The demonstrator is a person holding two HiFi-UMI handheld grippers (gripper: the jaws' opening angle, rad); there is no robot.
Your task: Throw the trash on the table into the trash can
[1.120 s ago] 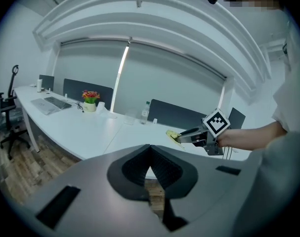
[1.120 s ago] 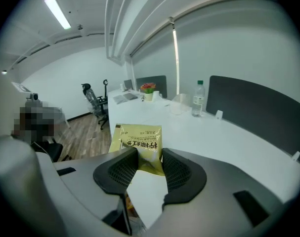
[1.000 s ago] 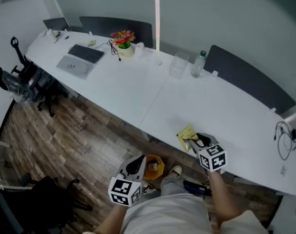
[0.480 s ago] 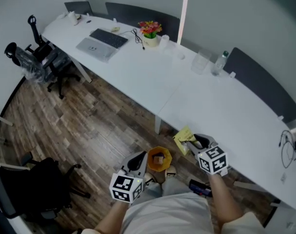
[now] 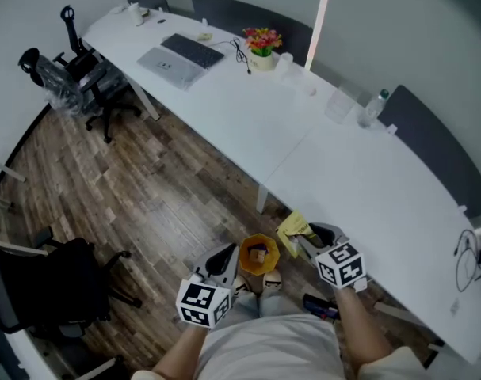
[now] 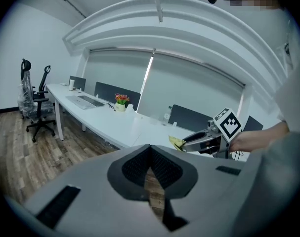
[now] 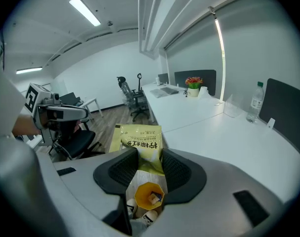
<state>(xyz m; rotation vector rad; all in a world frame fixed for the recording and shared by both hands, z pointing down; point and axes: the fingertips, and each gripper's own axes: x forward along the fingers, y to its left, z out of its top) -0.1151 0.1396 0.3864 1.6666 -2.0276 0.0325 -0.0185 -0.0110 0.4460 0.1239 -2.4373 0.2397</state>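
— What do we hold in the right gripper (image 7: 149,166)?

— Its jaws are clamped on the yellow packet (image 7: 139,143). The pads pinch its lower part. The rest sticks out ahead of the fingertips, printed face toward the camera.

— And below the jaws?

— We see the orange trash can (image 7: 149,196), mouth up, through the gap right under the packet. A small brown piece lies inside it. Beside the can are the toes of light shoes (image 7: 149,217).

— What do we get from the head view?

— The right gripper (image 5: 307,234) carries the packet (image 5: 294,226) at its tip. The trash can (image 5: 258,254) stands on the wood floor (image 5: 145,204) just to the left of that tip. The packet hangs near the rim, but we cannot tell whether it is over the mouth. The edge of the white table (image 5: 367,188) runs close on the gripper's right.

— And the left gripper (image 6: 150,168)?

— Its jaws are pressed together at the tips, and we see nothing between them. In the head view the left gripper (image 5: 224,256) sits on the can's other side, apart from the packet.
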